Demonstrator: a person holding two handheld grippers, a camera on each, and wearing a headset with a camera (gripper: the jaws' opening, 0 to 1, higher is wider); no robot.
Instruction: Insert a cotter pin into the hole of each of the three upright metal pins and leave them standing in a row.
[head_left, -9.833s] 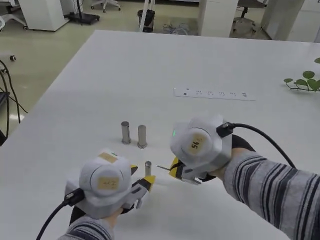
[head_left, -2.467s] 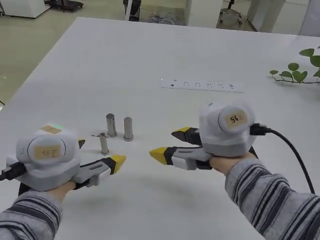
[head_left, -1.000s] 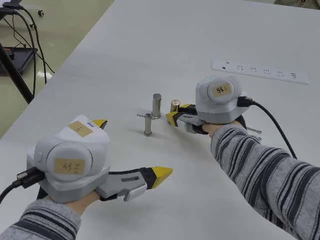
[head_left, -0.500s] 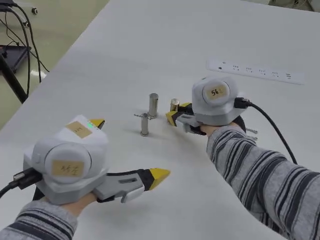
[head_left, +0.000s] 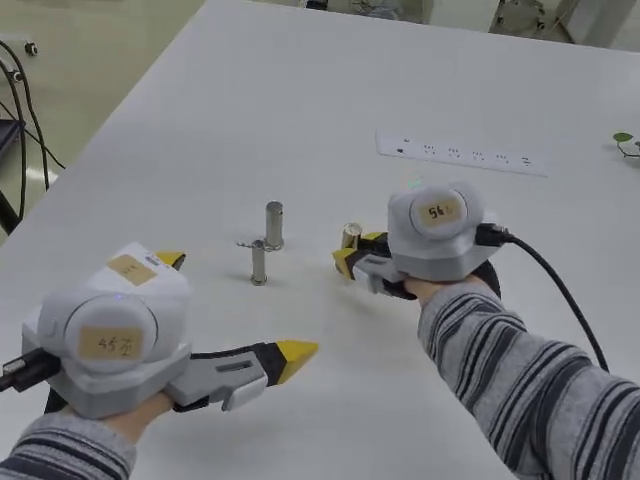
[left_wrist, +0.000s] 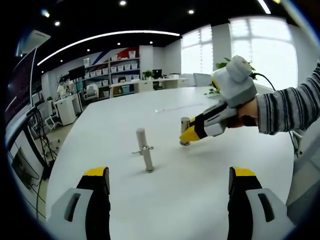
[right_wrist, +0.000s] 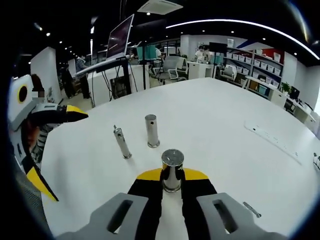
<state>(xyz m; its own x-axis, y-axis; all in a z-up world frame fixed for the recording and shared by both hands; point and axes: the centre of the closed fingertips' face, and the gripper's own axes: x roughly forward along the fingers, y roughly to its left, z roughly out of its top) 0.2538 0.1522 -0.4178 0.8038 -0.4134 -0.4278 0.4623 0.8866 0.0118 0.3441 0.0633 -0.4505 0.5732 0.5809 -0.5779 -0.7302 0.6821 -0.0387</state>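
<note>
Three upright metal pins stand on the white table (head_left: 200, 120). The front pin (head_left: 259, 264) has a cotter pin (head_left: 246, 243) through its top. A bare pin (head_left: 273, 224) stands just behind it. My right gripper (head_left: 352, 250) is shut on the third pin (head_left: 350, 235), to the right of the other two. In the right gripper view the yellow jaws clamp that pin (right_wrist: 172, 169) low on its shaft, with the other pins (right_wrist: 152, 130) (right_wrist: 121, 142) beyond. My left gripper (head_left: 234, 304) is open near the table's front edge, with nothing between its fingers (left_wrist: 242, 176).
A white power strip (head_left: 462, 157) lies at the back right, and a plant sprig (head_left: 628, 142) shows at the far right edge. A loose cotter pin (right_wrist: 250, 209) lies on the table beside the right gripper. A black cable (head_left: 560, 290) trails from the right gripper.
The right gripper has closed on the rightmost pin and shifted it to the right, away from the other two. The left gripper stays open, drawn back. The head camera has moved.
</note>
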